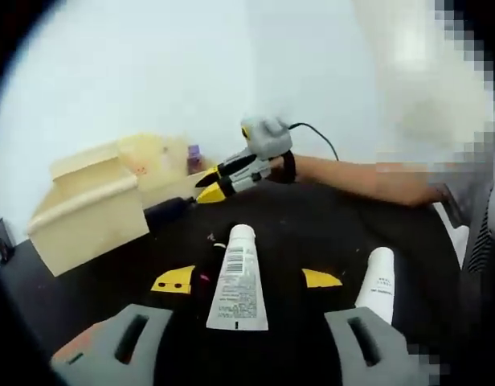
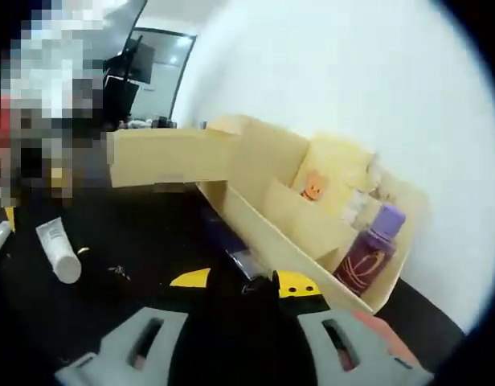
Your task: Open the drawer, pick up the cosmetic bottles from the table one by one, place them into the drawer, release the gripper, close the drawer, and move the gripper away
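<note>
The left gripper (image 1: 246,277) has its jaws spread wide, holding nothing, above a white tube (image 1: 238,281) that lies flat on the black table (image 1: 87,281) between them. A second white tube (image 1: 377,284) lies just to its right. Farther off, the right gripper (image 1: 219,183) reaches toward the pale wooden drawer box (image 1: 91,205). In the right gripper view, the right gripper's (image 2: 241,283) jaws grip a dark object I cannot identify, at the open drawer (image 2: 292,221), where a purple bottle (image 2: 370,253) stands.

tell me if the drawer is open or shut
Open. In the right gripper view the drawer is pulled out, its inside exposed, with a purple bottle standing in it.
</note>
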Tool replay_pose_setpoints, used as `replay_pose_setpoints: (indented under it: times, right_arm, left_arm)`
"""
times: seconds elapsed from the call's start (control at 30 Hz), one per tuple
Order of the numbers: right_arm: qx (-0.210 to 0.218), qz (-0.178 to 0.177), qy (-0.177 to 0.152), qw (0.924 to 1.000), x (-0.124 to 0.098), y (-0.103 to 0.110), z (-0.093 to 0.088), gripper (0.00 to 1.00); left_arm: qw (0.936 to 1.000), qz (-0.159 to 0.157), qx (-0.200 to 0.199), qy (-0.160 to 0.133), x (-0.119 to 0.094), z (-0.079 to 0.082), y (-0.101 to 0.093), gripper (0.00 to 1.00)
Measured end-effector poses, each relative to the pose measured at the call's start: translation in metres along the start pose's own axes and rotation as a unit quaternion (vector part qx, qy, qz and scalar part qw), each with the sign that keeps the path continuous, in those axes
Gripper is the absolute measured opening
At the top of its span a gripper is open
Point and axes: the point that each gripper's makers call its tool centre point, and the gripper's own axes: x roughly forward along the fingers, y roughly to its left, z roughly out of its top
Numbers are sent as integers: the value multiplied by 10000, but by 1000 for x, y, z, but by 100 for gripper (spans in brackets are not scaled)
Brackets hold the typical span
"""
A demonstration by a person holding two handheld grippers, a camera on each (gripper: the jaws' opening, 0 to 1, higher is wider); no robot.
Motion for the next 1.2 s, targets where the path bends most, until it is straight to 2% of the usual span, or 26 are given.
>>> replay_pose_setpoints:
  times: [0.1, 0.27, 0.33, 0.4, 0.47, 0.5, 0.6, 0.67, 0.77, 0.8, 0.93, 1.1, 1.2]
  right_arm:
    - [-99, -27, 52, 9999, 7, 2, -5, 26]
    - [-28, -31, 12, 10000, 8, 2, -6, 26]
    - [320, 356, -5, 9989, 5, 13, -5, 25]
    - [590, 551, -105, 9967, 1, 16, 0, 20]
    - [620, 474, -187, 9968, -1, 12, 4, 19]
    - [665, 196, -233, 9973, 1, 3, 6, 19]
    - [591, 59, -272, 9979, 7, 0, 5, 25]
    - [500, 128, -229, 9984, 14, 6, 1, 29]
    - [142, 201, 13, 9997, 26, 18, -10, 31]
    - [219, 144, -179, 9995, 28, 18, -4, 30]
    - [352, 231, -106, 9991, 25, 13, -5, 19]
    - [278, 312, -79, 9991, 24, 15, -1, 17]
    - [174, 553, 178, 9982, 14, 13, 3, 16]
  left_arm:
    - [9999, -45, 4, -115, 1, -1, 1, 48]
    - [9993, -152, -163, -286, 0, -2, 2, 47]
    - [9991, -209, -249, -277, -2, -5, 2, 47]
    - [9992, -210, -226, -254, -4, -7, 0, 47]
    - [9985, -272, -324, -348, -5, -4, -2, 47]
    - [9983, -292, -358, -367, -6, -3, -2, 47]
    - [9979, -308, -402, -395, -5, -2, -4, 47]
    - [9977, -344, -423, -399, -4, -3, -6, 47]
    - [9976, -371, -418, -416, -2, -2, -9, 47]
    - [9974, -376, -426, -432, -2, -2, -8, 47]
    - [9969, -409, -438, -505, -3, 1, -8, 46]
    - [9968, -378, -454, -541, -4, 1, -1, 46]
    - [9966, -367, -480, -554, -4, 2, 2, 46]
